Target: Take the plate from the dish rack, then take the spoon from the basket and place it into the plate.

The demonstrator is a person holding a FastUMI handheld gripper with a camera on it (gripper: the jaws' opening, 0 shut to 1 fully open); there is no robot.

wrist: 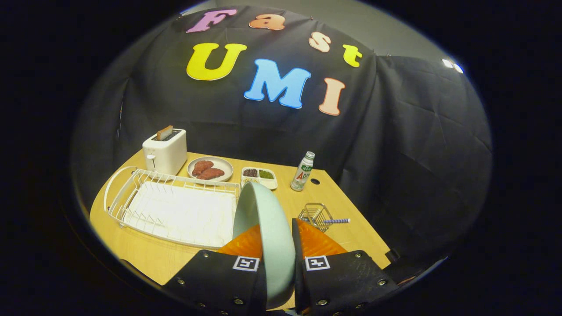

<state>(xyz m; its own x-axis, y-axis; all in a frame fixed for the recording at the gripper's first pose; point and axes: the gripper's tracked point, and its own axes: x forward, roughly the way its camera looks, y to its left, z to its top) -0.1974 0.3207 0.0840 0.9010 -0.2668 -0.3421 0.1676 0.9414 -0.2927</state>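
A pale green plate stands on edge between my fingers, lifted above the wooden table. My gripper is shut on the plate, one finger on each face. The white wire dish rack lies to the left of the fingers, with no dishes in it. A small wire basket sits just ahead and to the right of the fingers. A spoon with a blue-and-white striped handle rests in the basket, its handle sticking out to the right.
Beyond the rack stand a white toaster with a slice in it, a plate of meat and a small divided tray. A small bottle stands beyond the basket. The table edge runs along the right.
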